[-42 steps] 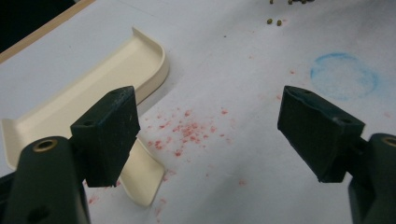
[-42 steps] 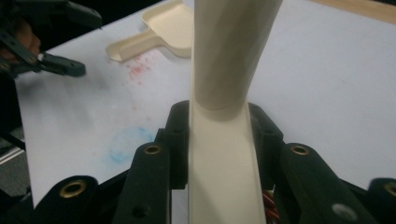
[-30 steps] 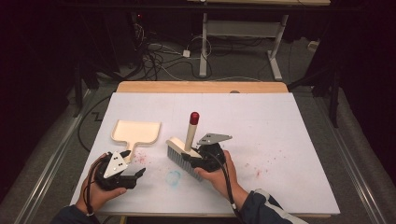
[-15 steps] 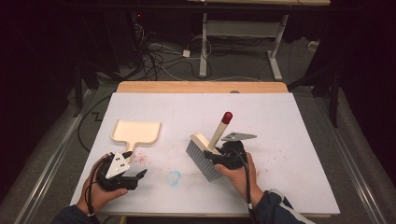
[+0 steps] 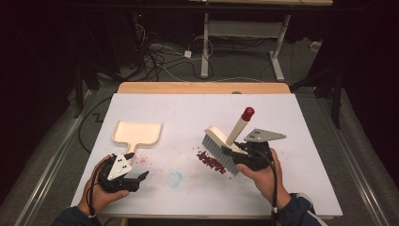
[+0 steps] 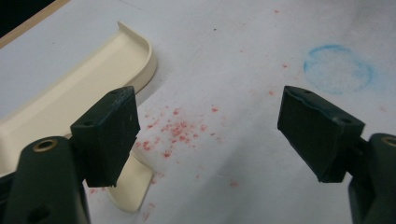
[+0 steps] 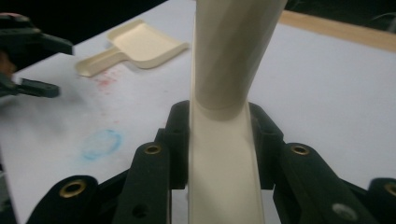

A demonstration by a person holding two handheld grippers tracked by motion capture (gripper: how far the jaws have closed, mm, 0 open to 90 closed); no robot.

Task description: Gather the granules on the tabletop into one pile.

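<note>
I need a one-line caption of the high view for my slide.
Right gripper holds a red-tipped hand brush beside a red crumb pile; open left gripper waits near the cream dustpan.

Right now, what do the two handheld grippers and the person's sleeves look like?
Both the left gripper and the right gripper have black bodies, each topped by a grey three-cornered plate with small holes. Brass-coloured rivets show at the joints, and the fingers are blocky black pads. A black cable trails from each. The sleeves are dark blue.

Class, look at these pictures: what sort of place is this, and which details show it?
Probably a lab or workshop set up for recording: a white-topped table in a dark room, loose cables on the floor, and a metal-legged desk frame behind.
</note>
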